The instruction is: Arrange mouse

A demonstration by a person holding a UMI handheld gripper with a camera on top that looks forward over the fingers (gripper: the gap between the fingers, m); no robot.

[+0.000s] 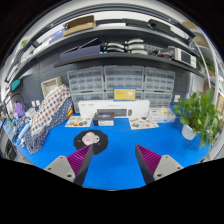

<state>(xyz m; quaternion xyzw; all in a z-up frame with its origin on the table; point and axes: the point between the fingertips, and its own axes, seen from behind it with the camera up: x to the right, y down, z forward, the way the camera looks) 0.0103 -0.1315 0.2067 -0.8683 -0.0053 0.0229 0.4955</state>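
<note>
A pale mouse (90, 138) lies on a round black mouse pad (91, 144) on the blue table (125, 150), just beyond my left finger (78, 160). My gripper (113, 165) is open and empty; the purple-padded fingers stand wide apart over bare blue table, with the right finger (150, 160) well to the right of the mouse. Nothing sits between the fingers.
A checkered cloth (48, 108) lies at the left. Small trays (78, 121) and a white box (113, 108) stand along the back under a wall of drawers and shelves (120, 50). A potted green plant (200, 115) stands at the right.
</note>
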